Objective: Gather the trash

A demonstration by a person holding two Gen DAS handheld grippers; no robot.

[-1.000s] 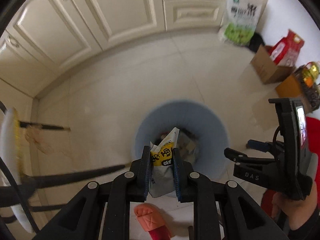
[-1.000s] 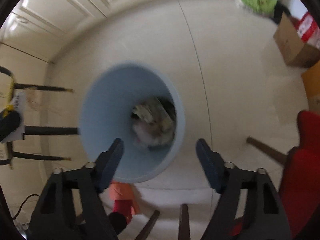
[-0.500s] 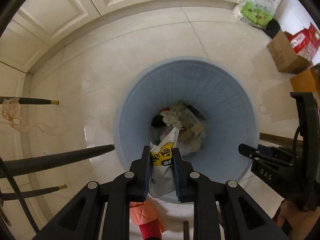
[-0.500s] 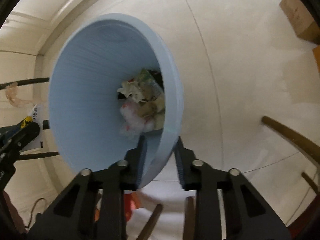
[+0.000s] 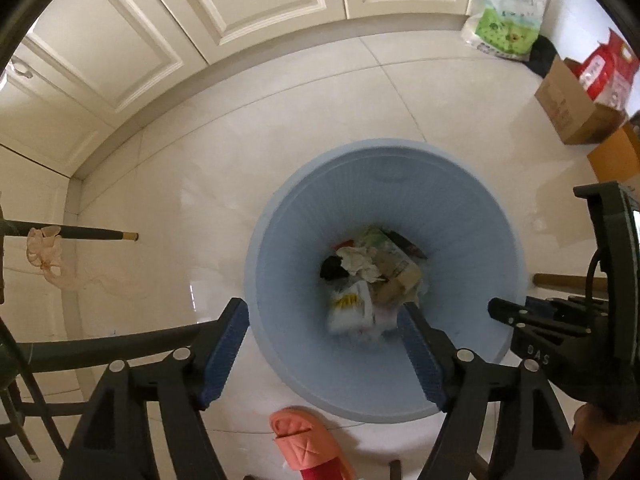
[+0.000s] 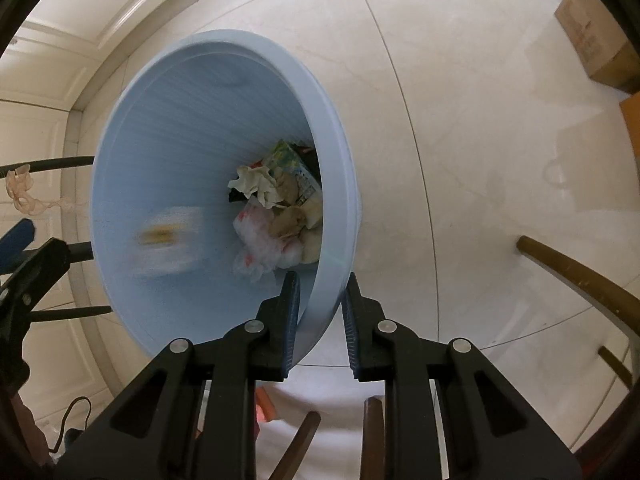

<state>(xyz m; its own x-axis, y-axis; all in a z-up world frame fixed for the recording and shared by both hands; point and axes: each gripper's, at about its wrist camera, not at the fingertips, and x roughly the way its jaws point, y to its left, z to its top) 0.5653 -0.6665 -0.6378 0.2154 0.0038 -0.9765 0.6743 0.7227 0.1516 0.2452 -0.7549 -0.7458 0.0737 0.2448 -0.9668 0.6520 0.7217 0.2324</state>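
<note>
I am holding the left gripper wide open and empty above the near edge of the light blue trash bin, its jaws spread apart and touching nothing. A white and yellow snack wrapper, blurred, is lying inside the bin on the crumpled trash. My right gripper is pinching the bin's near rim, one jaw inside the wall and one outside. An orange slipper is sitting on the floor just beside the bin.

You're in a home kitchen/dining spot: cream panelled cabinet doors, glossy beige tile floor, green-white rice bag, coral slipper nr dark chair legs.
</note>
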